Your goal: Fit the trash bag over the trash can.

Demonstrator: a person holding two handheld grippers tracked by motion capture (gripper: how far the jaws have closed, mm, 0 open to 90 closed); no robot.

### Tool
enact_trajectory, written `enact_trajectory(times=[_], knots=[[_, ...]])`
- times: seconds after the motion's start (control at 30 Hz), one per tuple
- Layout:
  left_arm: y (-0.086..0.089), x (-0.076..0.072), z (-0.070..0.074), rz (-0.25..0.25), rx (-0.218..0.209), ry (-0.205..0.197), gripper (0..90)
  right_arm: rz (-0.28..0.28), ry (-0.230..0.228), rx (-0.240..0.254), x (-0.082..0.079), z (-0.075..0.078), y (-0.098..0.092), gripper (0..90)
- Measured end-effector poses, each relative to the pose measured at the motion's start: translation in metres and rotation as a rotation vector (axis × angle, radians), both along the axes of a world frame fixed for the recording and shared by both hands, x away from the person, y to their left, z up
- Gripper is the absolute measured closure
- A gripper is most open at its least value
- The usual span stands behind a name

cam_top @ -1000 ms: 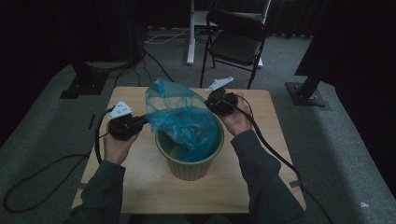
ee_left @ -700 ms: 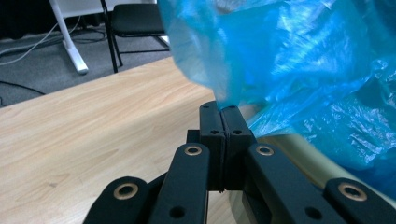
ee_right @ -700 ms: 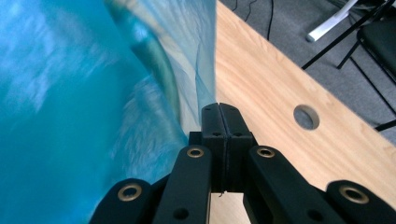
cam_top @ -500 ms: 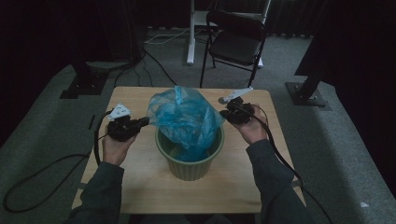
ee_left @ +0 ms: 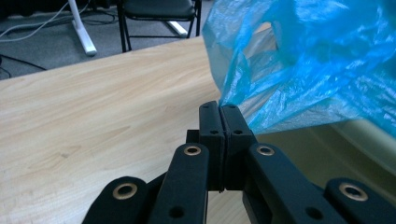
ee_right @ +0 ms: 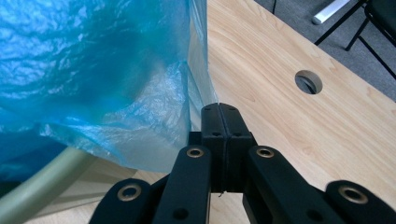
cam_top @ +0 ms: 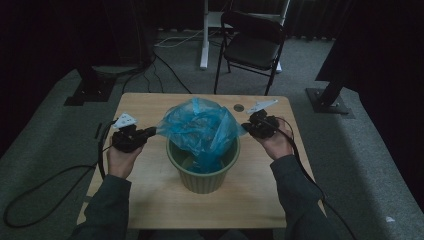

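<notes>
A blue plastic bag (cam_top: 200, 127) is being fitted as a liner into a green bin (cam_top: 202, 172) that stands near the middle of the desk (cam_top: 150, 200), a little toward the person's edge. The bag's lower part already hangs down inside the bin, while its mouth billows up above the rim, stretched between the two sides.

The left hand-held gripper (cam_top: 150, 132) has its jaws pressed together on a pinch of the bag's edge, seen clearly in the left gripper view, where the film (ee_left: 299, 70) runs straight into the closed tips (ee_left: 219, 114). The right hand-held gripper (cam_top: 246, 127) is likewise clamped on the opposite edge of the film (ee_right: 93, 70), near the cable hole (ee_right: 308, 81) toward the far right corner of the desk.

The step in hand looks like spreading the mouth and bringing it down over the rim. To do it well, both grips should stay firm (thin film slips out easily), and the two hands should pull outward evenly so the opening grows wider than the rim before it is lowered. Lowering both sides together, just outside the rim, should fold the edge over cleanly; pulling harder on one side risks tipping the light bin or dragging it toward a desk edge. Too sharp a tug could tear the film at the pinch points.
</notes>
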State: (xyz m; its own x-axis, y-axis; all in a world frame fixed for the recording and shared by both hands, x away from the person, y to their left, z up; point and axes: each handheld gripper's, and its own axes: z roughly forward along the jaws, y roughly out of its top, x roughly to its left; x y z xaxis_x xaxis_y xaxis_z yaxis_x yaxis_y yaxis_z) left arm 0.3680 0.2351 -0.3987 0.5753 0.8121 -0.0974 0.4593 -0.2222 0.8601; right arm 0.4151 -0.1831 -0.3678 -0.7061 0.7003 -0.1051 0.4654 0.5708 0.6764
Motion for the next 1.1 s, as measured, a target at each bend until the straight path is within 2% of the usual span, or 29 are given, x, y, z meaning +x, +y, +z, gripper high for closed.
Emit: enact_trajectory(times=[0.2, 0.27, 0.4, 0.5, 0.7, 0.83, 1.0, 1.1], knots=[[0.002, -0.002, -0.013, -0.006, 0.004, 0.035, 88.8, 0.023, 0.028, 0.002, -0.008, -0.012, -0.002, 90.0], [0.002, -0.003, -0.016, -0.014, -0.008, 0.052, 88.8, 0.031, 0.037, -0.004, -0.01, -0.017, -0.001, 90.0], [-0.003, -0.003, -0.021, -0.025, 0.012, 0.061, 88.5, 0.045, 0.054, 0.005, -0.011, -0.023, 0.001, 90.0], [-0.005, -0.002, -0.019, -0.031, -0.004, 0.047, 87.9, 0.049, 0.04, 0.011, -0.011, -0.021, 0.003, 90.0], [-0.013, 0.004, -0.011, -0.033, -0.018, 0.022, 85.4, 0.065, -0.005, 0.07, -0.009, -0.01, 0.006, 89.9], [-0.019, 0.011, -0.013, -0.031, -0.025, 0.028, 84.8, 0.06, -0.005, 0.08, -0.003, -0.01, 0.012, 89.9], [-0.025, 0.02, -0.025, -0.036, -0.007, 0.069, 85.8, 0.047, 0.031, 0.037, 0.005, -0.023, 0.019, 90.0], [-0.025, 0.02, -0.032, -0.039, -0.004, 0.088, 87.6, 0.051, 0.05, 0.031, 0.004, -0.031, 0.02, 90.0]])
